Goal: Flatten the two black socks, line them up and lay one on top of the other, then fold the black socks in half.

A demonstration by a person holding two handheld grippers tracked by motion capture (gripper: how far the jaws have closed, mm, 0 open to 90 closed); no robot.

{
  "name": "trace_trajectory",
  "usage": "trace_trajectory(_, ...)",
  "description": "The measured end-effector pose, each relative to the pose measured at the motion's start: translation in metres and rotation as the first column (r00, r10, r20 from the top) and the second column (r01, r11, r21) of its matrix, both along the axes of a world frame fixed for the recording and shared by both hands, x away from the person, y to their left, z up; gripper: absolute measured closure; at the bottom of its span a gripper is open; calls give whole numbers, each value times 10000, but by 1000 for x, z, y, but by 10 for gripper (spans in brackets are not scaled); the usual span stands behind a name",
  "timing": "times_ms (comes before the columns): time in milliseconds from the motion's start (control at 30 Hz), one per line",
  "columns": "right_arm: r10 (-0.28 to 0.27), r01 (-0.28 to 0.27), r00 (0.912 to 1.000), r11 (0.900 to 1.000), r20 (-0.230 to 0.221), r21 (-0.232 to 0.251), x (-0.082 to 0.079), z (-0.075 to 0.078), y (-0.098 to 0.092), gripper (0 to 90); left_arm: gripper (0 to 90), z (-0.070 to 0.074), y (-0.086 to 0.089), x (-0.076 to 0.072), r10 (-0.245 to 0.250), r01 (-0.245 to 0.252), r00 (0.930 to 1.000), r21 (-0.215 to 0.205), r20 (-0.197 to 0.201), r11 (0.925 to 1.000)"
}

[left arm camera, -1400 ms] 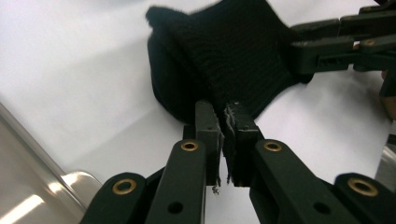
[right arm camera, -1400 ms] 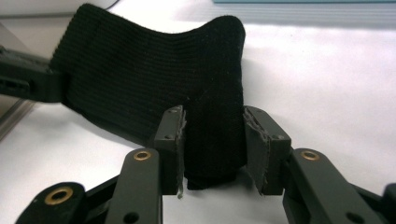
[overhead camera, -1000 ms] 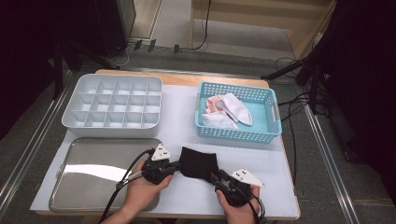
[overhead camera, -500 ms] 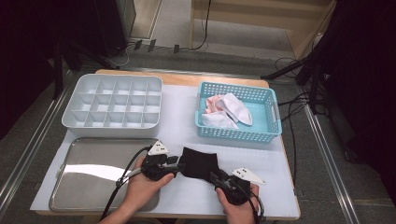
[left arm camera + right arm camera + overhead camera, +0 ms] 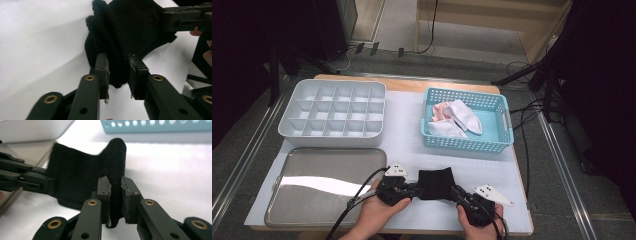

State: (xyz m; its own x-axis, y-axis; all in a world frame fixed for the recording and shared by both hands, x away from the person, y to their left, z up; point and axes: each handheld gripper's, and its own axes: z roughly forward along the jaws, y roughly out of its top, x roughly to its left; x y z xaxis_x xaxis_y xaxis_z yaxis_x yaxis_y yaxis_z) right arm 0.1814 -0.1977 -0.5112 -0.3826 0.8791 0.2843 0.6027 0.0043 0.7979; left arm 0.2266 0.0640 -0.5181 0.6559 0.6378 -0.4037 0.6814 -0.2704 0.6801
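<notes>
Both claws, L [image 5: 416, 190] & R [image 5: 455, 194], apparently pinch black cloth [image 5: 436, 183].

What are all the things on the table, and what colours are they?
Black sock: one, black, near edge of the table, stretched between the two tongs.
Divided tray: one, white-grey, many compartments, far left.
Metal tray: one, silver, near left, in front of the divided tray.
Basket: one, light blue, far right.
Cloths: a few, white and pinkish, bunched inside the basket; exact count hard to tell.
Table cover: one, white, under everything.
Left tongs: one, black, gripping the sock's left end; jaws have just been closing.
Right tongs: one, black, gripping the sock's right end; jaws have just been closing.
Hands: two, at the bottom edge, each holding tongs.
</notes>
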Motion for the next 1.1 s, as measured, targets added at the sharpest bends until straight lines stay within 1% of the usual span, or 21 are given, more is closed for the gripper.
trace_trajectory(67,102,-100,9996,9999,251,-61,-2,4,3,788,646,2,4,1,148,-146,9998,-153,109,9998)
trace_trajectory(100,169,-164,9992,9998,362,-146,-3,5,6,788,632,3,7,1,207,-202,9997,-288,161,9994)
trace_trajectory(133,245,-231,9979,9994,597,-249,-3,7,9,788,621,5,9,1,202,-194,9995,-357,234,9992)
trace_trajectory(200,521,-501,9947,9984,889,-249,-4,10,17,788,624,6,12,1,185,-170,9992,-417,367,9990)
trace_trajectory(233,600,-578,9935,9980,965,-259,-4,11,19,788,654,6,13,1,169,-154,9992,-383,369,9991)
trace_trajectory(267,765,-736,9912,9968,1083,-301,-4,12,23,787,704,5,13,3,190,-178,9993,-346,327,9992)
trace_trajectory(333,993,-953,9878,9947,1203,-388,-4,12,31,787,779,2,13,4,99,-93,9998,-358,177,9993)
trace_trajectory(367,1120,-1079,9858,9934,1253,-388,-4,12,35,787,803,1,12,4,112,-106,9996,-262,241,9996)
trace_trajectory(400,1290,-1242,9831,9912,1302,-448,-4,11,39,787,818,1,12,4,119,-112,9996,-266,251,9996)
trace_trajectory(500,1771,-1695,9765,9830,1230,-700,-5,7,51,786,816,0,12,5,108,-102,9997,-324,208,9994)
trace_trajectory(567,2037,-1947,9723,9772,1148,-848,-3,4,58,786,786,0,14,6,105,-99,9998,-357,146,9993)
trace_trajectory(600,2139,-2044,9713,9743,1038,-952,-2,1,62,786,761,1,15,6,172,-165,9997,-444,152,9989)
trace_trajectory(667,2242,-2149,9705,9711,881,-1043,0,-2,66,786,720,4,20,8,401,-389,9990,-613,188,9974)
trace_trajectory(767,2350,-2262,9695,9674,701,-1140,2,-7,69,786,699,10,27,10,850,-810,9958,-1038,354,9913)
trace_trajectory(833,2421,-2323,9677,9647,703,-1237,2,-9,71,786,679,14,26,11,830,-772,9956,-1217,436,9896)
trace_trajectory(867,2426,-2331,9678,9644,671,-1252,2,-10,72,786,670,17,24,11,798,-730,9955,-1237,511,9896)
trace_trajectory(933,2479,-2377,9665,9624,671,-1313,3,-11,74,786,641,19,19,12,828,-751,9952,-1346,528,9880)
trace_trajectory(1000,2539,-2431,9649,9603,671,-1371,2,-12,76,787,622,20,13,14,809,-731,9951,-1294,563,9889)
trace_trajectory(1033,2600,-2476,9629,9578,730,-1459,2,-13,77,786,622,20,10,16,789,-726,9956,-1162,505,9906)
trace_trajectory(1067,2629,-2502,9620,9567,732,-1485,1,-13,77,786,636,18,7,18,835,-784,9956,-1081,434,9910)
trace_trajectory(1100,2642,-2509,9615,9562,761,-1507,1,-13,77,785,682,16,5,19,858,-820,9953,-806,444,9934)
